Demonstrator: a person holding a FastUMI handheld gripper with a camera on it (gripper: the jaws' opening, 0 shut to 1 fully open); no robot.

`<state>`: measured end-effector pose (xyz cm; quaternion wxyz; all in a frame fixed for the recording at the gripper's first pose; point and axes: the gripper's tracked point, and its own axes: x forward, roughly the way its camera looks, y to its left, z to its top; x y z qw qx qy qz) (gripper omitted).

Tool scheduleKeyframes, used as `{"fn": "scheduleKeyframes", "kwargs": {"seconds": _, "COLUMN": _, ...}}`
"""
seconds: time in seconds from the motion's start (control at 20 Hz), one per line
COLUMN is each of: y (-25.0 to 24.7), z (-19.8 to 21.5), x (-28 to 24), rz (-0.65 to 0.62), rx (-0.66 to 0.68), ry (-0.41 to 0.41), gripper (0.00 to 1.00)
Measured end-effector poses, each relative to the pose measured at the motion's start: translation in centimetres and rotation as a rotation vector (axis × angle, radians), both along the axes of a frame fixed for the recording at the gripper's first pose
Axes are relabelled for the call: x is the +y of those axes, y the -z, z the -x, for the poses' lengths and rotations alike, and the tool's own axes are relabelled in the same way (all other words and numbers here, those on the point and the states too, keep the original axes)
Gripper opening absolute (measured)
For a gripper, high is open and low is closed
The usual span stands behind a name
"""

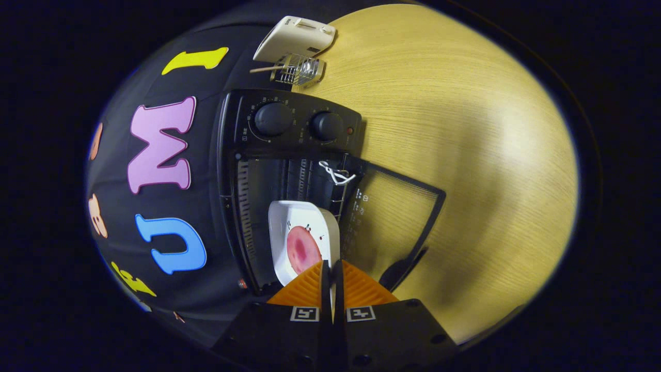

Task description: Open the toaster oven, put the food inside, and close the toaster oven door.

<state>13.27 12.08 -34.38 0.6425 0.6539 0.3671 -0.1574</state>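
— White plate (pixel 304 243), pink slice of food (pixel 303 249) on it: is the claw (pixel 331 268) really holding that?

— Yes. Both fingers are pressed together on the plate's near rim, pinching it edge-on. Beyond them, most of the plate already sits inside the mouth of the black toaster oven (pixel 289 155), which stands at the desk's (pixel 465 155) back edge against the booth wall.

— And the door?

— The glass door (pixel 397 217) is swung fully open, lying out over the desk beside the plate, its handle (pixel 400 268) close to the fingers.

— So what could spoil it?

— 2 things, I'd judge. The grip is a thin pinch on 1 rim, so if the plate tilts going in, the food may slide off or the plate may slip free. Also the far rim is near the wire rack (pixel 338 194) — catching it would jolt the plate. I can't tell whether the plate already rests on anything.

— Anything else about?

— 2 knobs (pixel 299 123) on the oven's panel, and a white appliance (pixel 294 39) with a small wire basket (pixel 299 70) at the back edge.
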Motion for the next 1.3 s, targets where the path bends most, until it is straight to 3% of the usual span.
{"fn": "scheduleKeyframes", "kwargs": {"seconds": 0.45, "y": 1.2, "z": -5.8, "x": 0.4, "rz": 0.022, "rx": 0.038, "ry": 0.202, "gripper": 0.05}}
{"fn": "scheduleKeyframes", "kwargs": {"seconds": 0.6, "y": 2.2, "z": -6.4, "x": 1.3, "rz": 0.017, "rx": 0.109, "ry": 0.268, "gripper": 0.05}}
{"fn": "scheduleKeyframes", "kwargs": {"seconds": 0.95, "y": 3.3, "z": -8.6, "x": 3.1, "rz": -0.005, "rx": 0.119, "ry": 0.282, "gripper": 0.05}}
{"fn": "scheduleKeyframes", "kwargs": {"seconds": 1.05, "y": 2.8, "z": -8.4, "x": 3.0, "rz": -0.029, "rx": 0.116, "ry": 0.28, "gripper": 0.18}}
{"fn": "scheduleKeyframes", "kwargs": {"seconds": 1.1, "y": 2.5, "z": -8.1, "x": 3.0, "rz": -0.017, "rx": 0.11, "ry": 0.276, "gripper": 0.38}}
{"fn": "scheduleKeyframes", "kwargs": {"seconds": 1.15, "y": 2.1, "z": -7.9, "x": 2.9, "rz": -0.012, "rx": 0.106, "ry": 0.265, "gripper": 0.4}}
{"fn": "scheduleKeyframes", "kwargs": {"seconds": 1.2, "y": 1.7, "z": -7.4, "x": 3.3, "rz": -0.007, "rx": 0.105, "ry": 0.247, "gripper": 0.48}}
{"fn": "scheduleKeyframes", "kwargs": {"seconds": 1.3, "y": 0.9, "z": -6.2, "x": 3.7, "rz": -0.008, "rx": 0.097, "ry": 0.214, "gripper": 0.52}}
